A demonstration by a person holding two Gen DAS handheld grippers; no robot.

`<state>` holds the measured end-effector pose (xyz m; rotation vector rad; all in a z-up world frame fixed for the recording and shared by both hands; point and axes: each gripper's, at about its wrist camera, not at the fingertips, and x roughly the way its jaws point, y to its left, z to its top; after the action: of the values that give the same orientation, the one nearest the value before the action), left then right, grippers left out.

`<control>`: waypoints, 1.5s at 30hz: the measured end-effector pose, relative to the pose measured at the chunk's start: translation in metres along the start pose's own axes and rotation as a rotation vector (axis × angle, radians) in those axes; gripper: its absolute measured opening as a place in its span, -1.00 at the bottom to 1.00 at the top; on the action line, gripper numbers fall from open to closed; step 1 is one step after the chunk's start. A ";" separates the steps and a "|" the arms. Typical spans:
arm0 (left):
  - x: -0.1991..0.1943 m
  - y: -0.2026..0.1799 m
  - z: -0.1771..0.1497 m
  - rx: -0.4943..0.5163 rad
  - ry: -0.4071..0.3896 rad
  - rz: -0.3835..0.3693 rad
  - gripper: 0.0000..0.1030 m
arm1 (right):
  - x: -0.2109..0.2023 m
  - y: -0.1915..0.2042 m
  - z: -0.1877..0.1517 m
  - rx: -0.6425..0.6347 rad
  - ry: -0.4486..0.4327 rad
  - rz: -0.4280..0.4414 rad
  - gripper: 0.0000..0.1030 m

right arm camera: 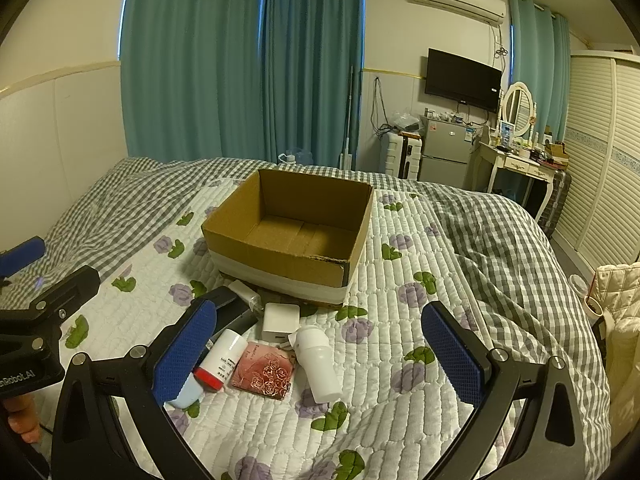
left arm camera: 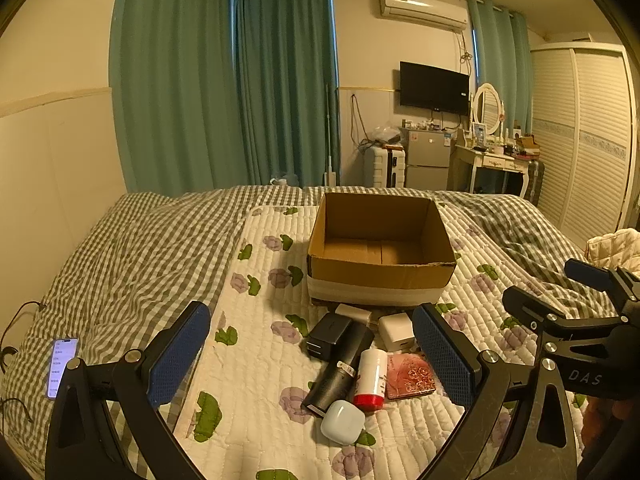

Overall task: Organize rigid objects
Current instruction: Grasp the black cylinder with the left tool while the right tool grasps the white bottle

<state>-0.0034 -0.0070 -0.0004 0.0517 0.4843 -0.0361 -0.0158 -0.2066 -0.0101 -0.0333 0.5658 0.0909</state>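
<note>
Nothing packed yet: the cardboard box [left arm camera: 380,248] ahead of both tools sits empty, left tool [left arm camera: 312,356] and right tool [right arm camera: 320,354] gaping wide, holding nothing, above the cluttered items

Your open-topped cardboard box [right arm camera: 288,232] stands unobstructed from above, nothing inside. Directly at its near wall, a cluster blocks low approach: white charger [right arm camera: 280,322], black cylinder [left arm camera: 340,368], red-capped tube [left arm camera: 371,378], white bottle [right arm camera: 319,364]. The quilt [right arm camera: 400,320] right of the bottle lies open.
</note>
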 end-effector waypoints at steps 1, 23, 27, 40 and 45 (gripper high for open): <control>-0.001 0.001 0.001 -0.002 0.002 0.004 1.00 | 0.000 0.000 0.001 -0.003 0.000 0.002 1.00; 0.126 -0.002 -0.058 0.012 0.400 0.055 0.97 | 0.147 -0.013 -0.040 -0.157 0.540 0.131 0.31; 0.146 -0.005 -0.064 0.032 0.446 0.071 0.95 | 0.172 -0.013 -0.048 -0.122 0.612 0.164 0.21; 0.190 -0.019 -0.068 0.074 0.568 0.004 0.62 | 0.202 -0.023 -0.060 -0.059 0.700 0.215 -0.23; 0.205 -0.019 -0.063 0.087 0.608 -0.048 0.57 | 0.213 -0.032 -0.044 -0.036 0.708 0.219 -0.23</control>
<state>0.1475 -0.0268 -0.1526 0.1379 1.0916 -0.0893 0.1429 -0.2249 -0.1619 -0.0384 1.2751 0.3094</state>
